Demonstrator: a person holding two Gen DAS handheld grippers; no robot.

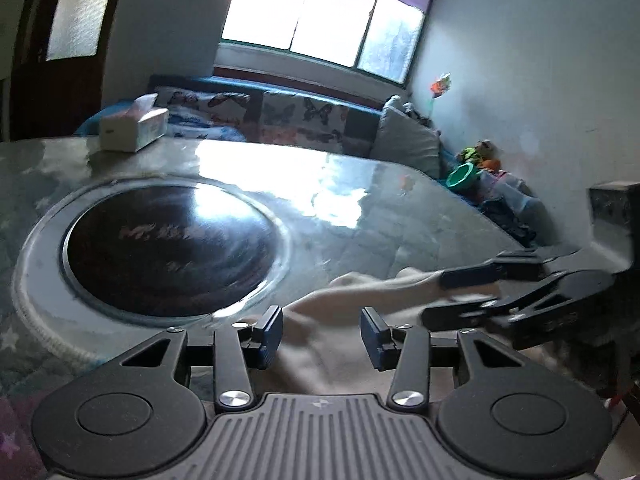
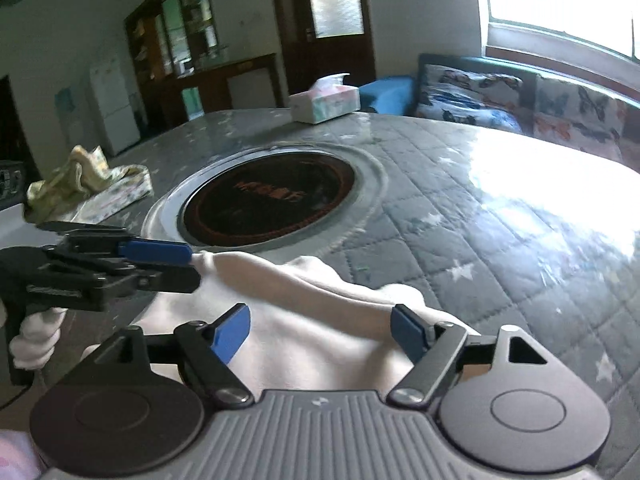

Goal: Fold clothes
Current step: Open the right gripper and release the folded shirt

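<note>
One white garment, one tissue box, one patterned cloth heap, two grippers

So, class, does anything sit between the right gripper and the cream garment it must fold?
Nothing visible does. The right gripper hangs with jaws open directly over the cream garment, cloth showing between them. The left gripper is at the garment's left edge, off to the side. The tissue box stands far across the table.
</note>
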